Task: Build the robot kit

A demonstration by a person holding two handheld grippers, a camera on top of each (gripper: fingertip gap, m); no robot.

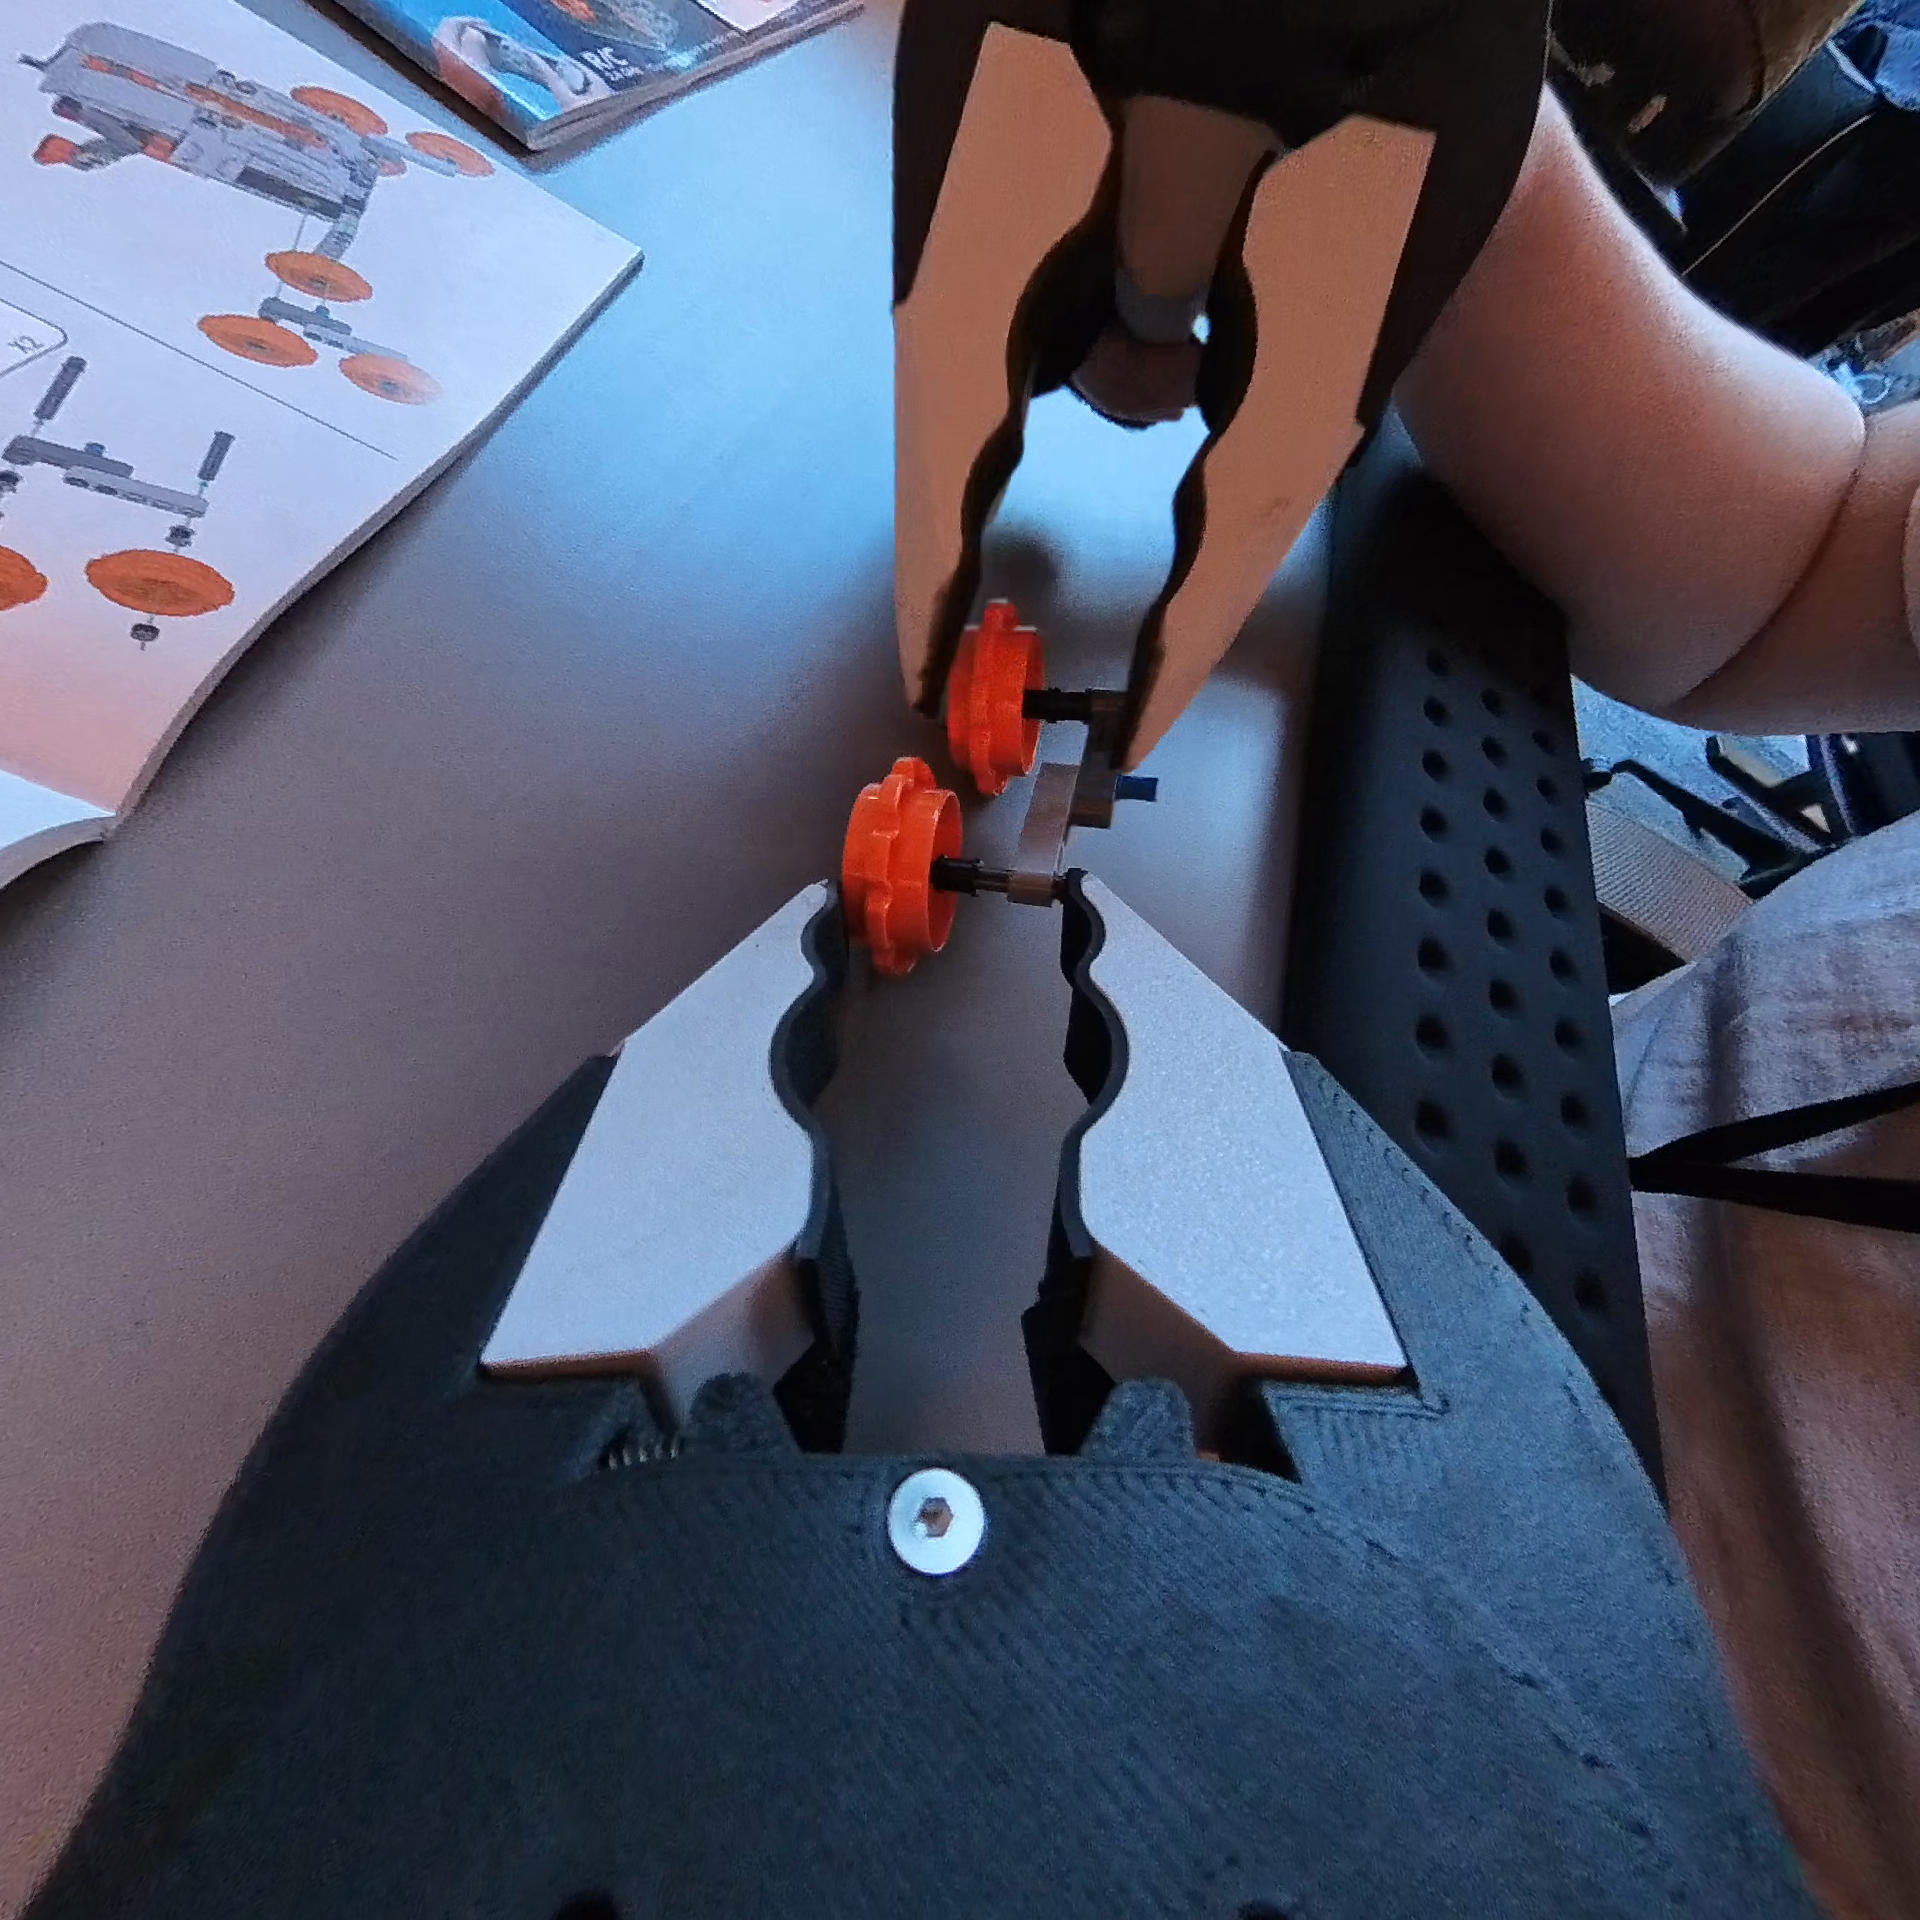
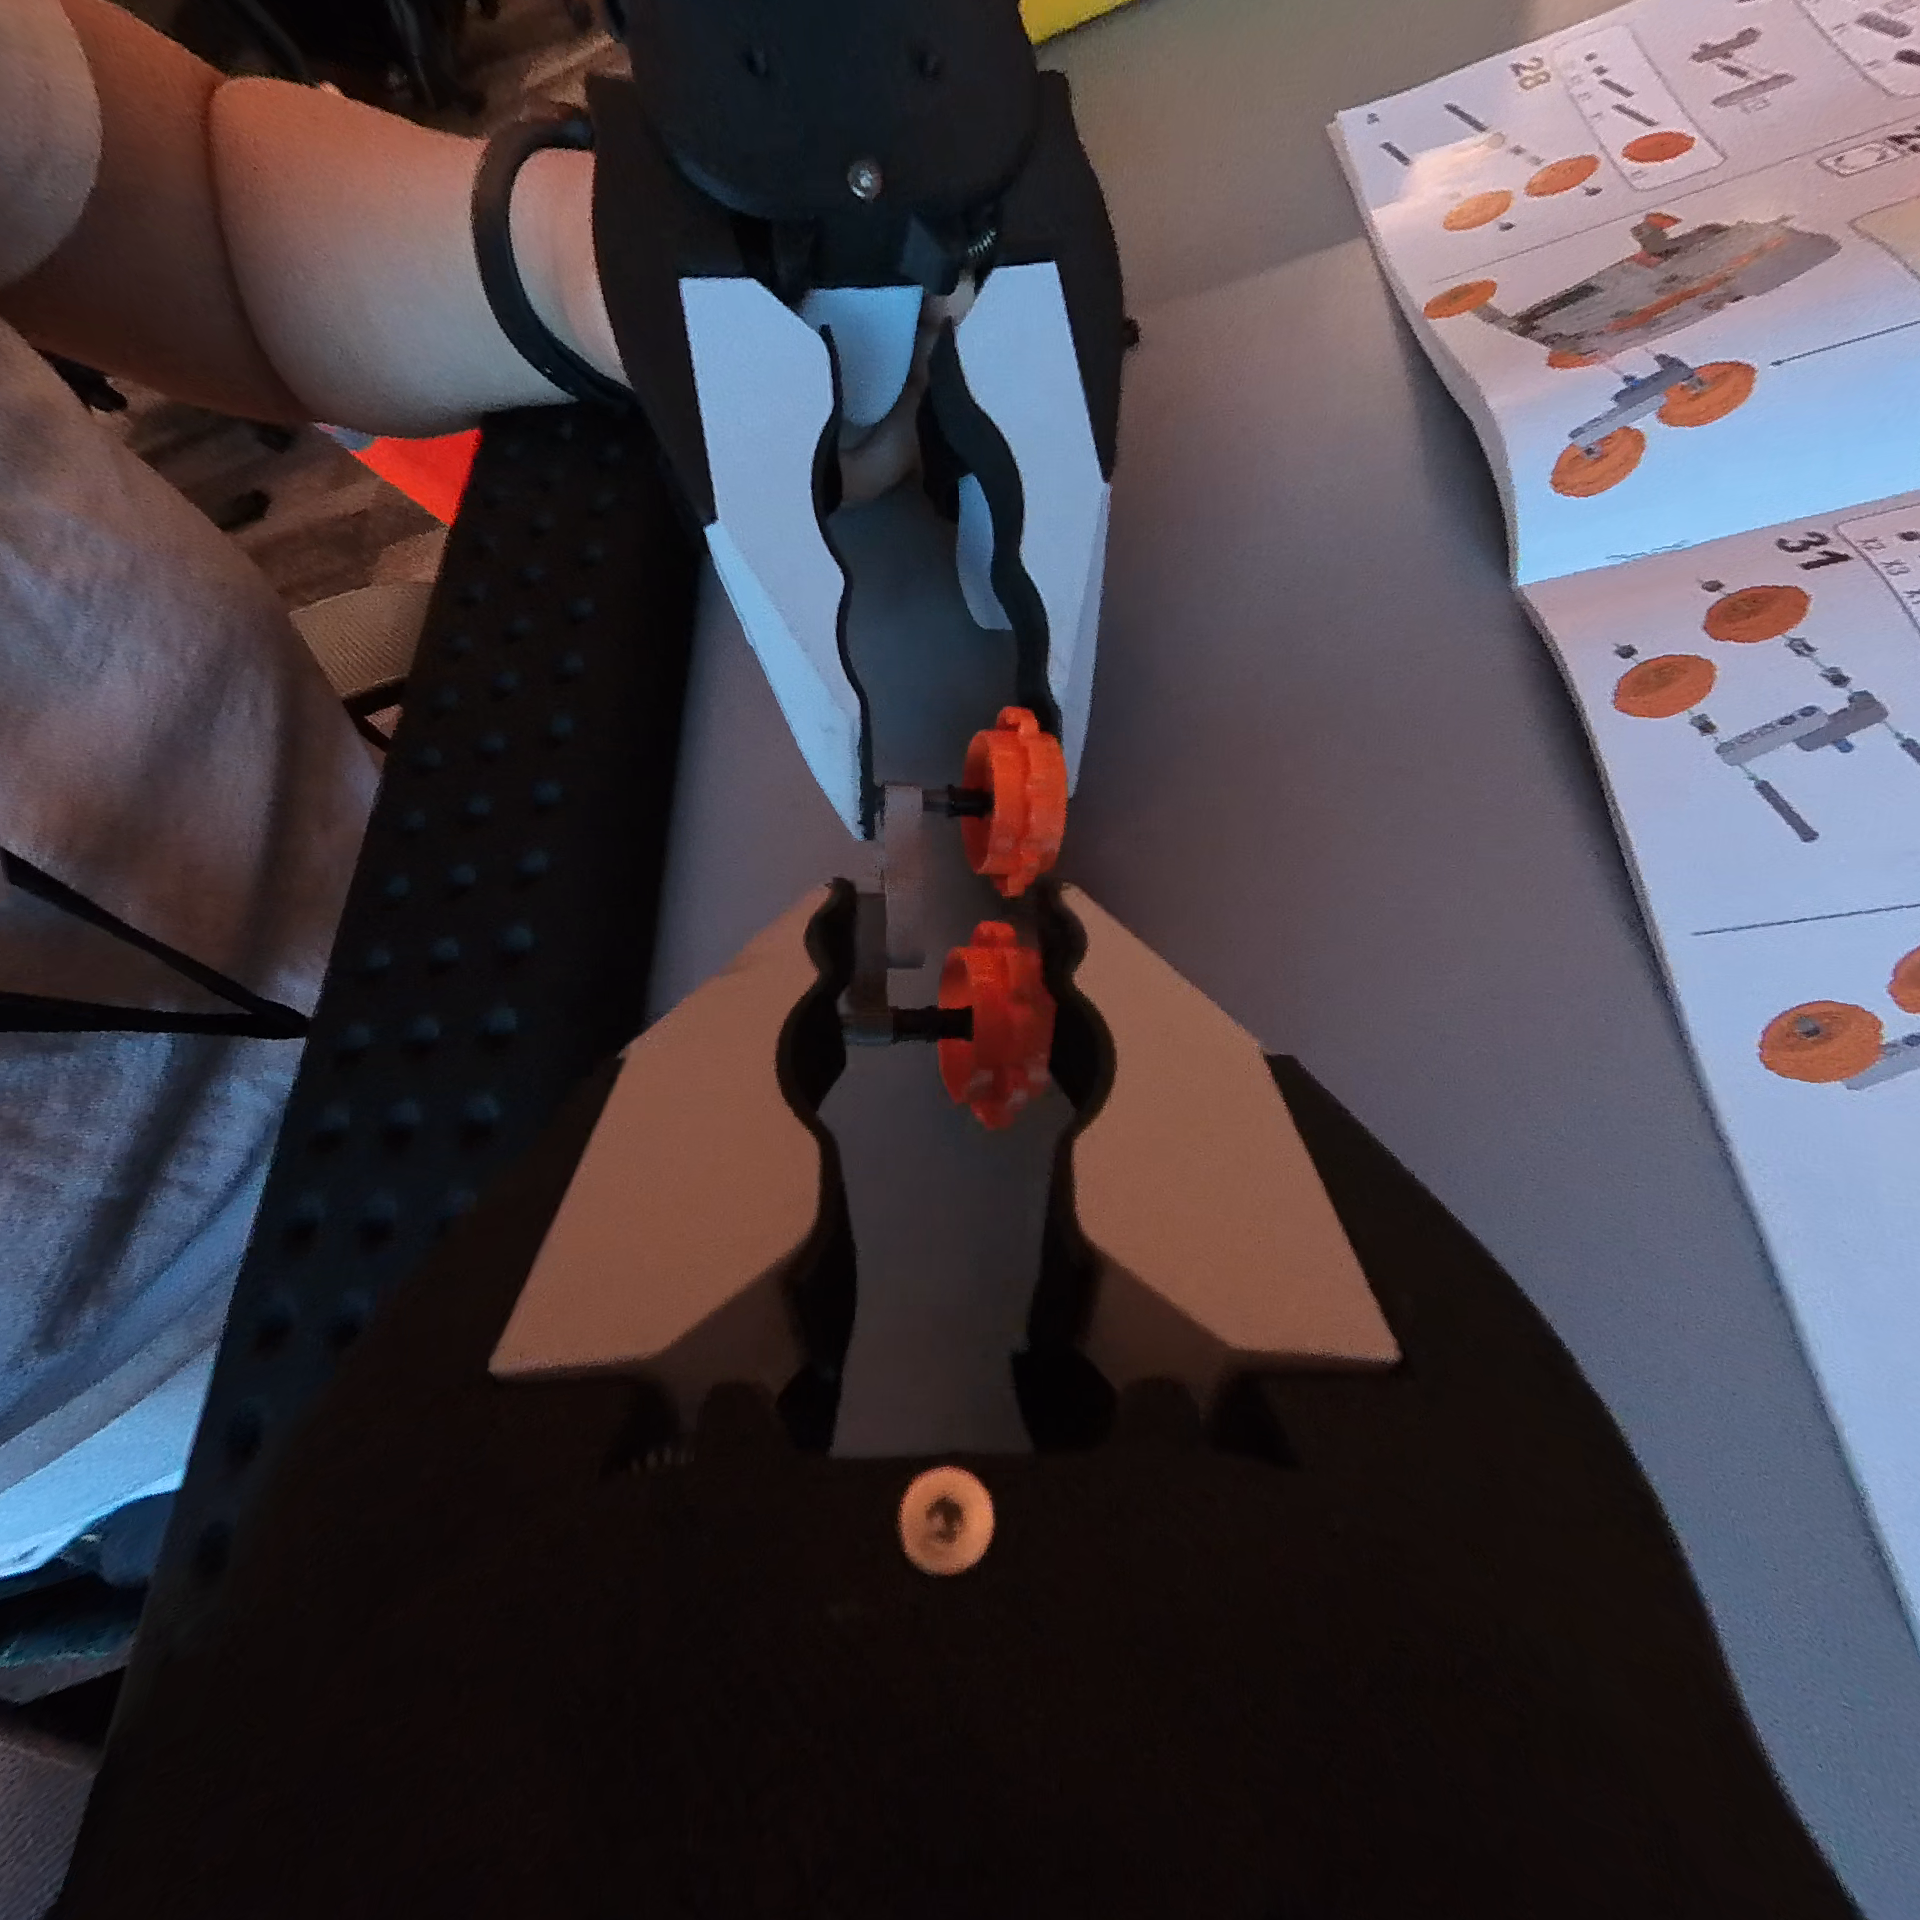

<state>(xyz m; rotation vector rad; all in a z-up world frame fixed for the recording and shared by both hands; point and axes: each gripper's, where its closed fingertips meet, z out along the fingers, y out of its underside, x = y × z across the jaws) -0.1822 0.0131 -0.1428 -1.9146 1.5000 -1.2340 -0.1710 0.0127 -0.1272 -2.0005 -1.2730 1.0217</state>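
A: Left wrist view puts the left gripper (image 1: 951, 894) low in front, its jaws partly spread and pinching one end of a small brick assembly (image 1: 1049, 821). One tip presses the near orange wheel (image 1: 902, 864); the other tip meets the end of that wheel's black axle at the grey beam.

B: And the right gripper (image 1: 1039, 717)?

A: It comes in from straight ahead, tips facing the left gripper's. Its jaws straddle the far wheel (image 1: 994, 710) on one side and the beam end on the other, so it pinches the other end of the same assembly. A blue pin (image 1: 1138, 790) sticks out just past its tip.

B: Does the right wrist view agree?

A: Yes. There the right gripper (image 2: 951, 914) has a wheel (image 2: 992, 1023) sitting between its jaws, a little behind the tips, with the axle reaching across to the opposite finger. The left gripper (image 2: 971, 800) holds the second wheel (image 2: 1013, 800) beyond. The grey beam (image 2: 906, 883) bridges the gap between the two pairs of tips.

B: Is the assembly on the table (image 1: 644, 665)?

A: I cannot tell whether it touches. A black perforated strip (image 1: 1475, 935) runs alongside both grippers, and an open instruction booklet (image 1: 208, 364) lies well off to the other side.
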